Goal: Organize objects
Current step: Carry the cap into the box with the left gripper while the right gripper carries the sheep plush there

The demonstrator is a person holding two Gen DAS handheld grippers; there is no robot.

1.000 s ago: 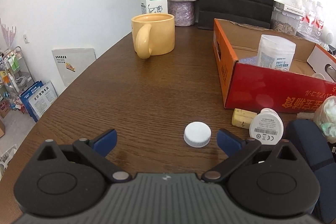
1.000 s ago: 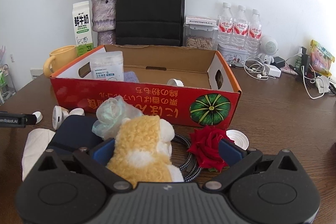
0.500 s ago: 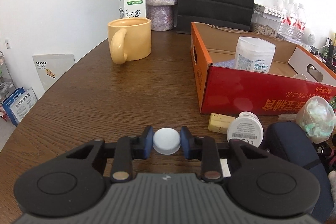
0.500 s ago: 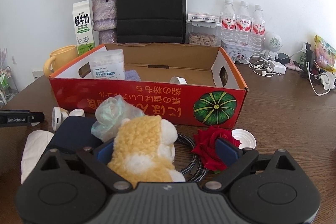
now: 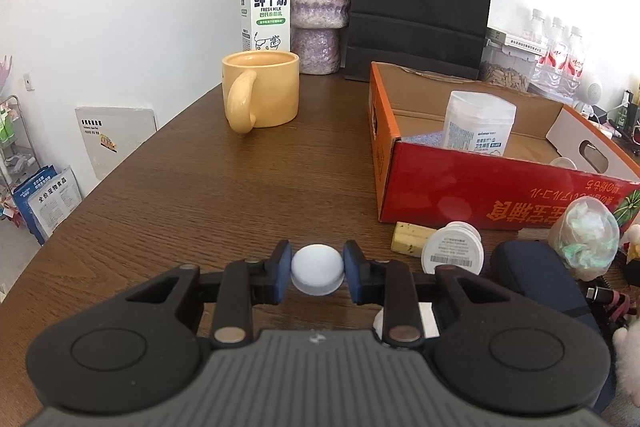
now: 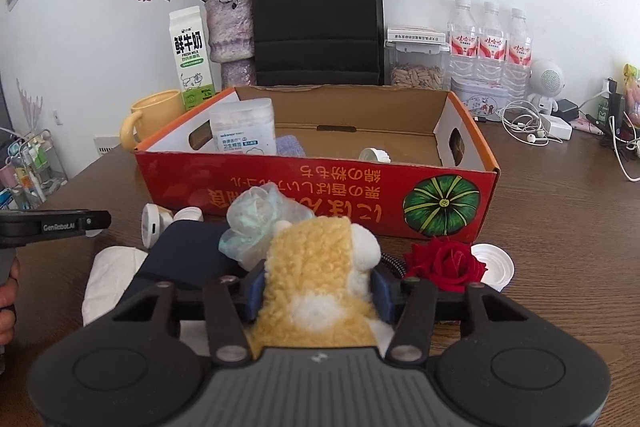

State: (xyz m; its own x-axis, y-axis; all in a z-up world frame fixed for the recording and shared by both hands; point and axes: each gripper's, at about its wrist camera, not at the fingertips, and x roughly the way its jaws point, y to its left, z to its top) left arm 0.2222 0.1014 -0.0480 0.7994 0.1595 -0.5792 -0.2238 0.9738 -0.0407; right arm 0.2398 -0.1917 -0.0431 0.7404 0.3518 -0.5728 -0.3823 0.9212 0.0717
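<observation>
Left gripper (image 5: 316, 274), black with blue pads (image 5: 283, 265), is showing a plain white cap (image 5: 316, 269) between them. Ahead of it: yellow mug (image 5: 264, 89), dark wood-grain bench (image 5: 224, 183), red-and-orange box (image 5: 500, 187) bearing a green pumpkin print. Right gripper (image 6: 318, 293) is showing a tan-and-white plush toy (image 6: 320, 283); red rose (image 6: 444, 263) just beside it.

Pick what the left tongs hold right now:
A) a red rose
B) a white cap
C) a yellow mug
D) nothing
B: the left tongs are shut on the white cap, one blue pad pressing each side of it.
</observation>
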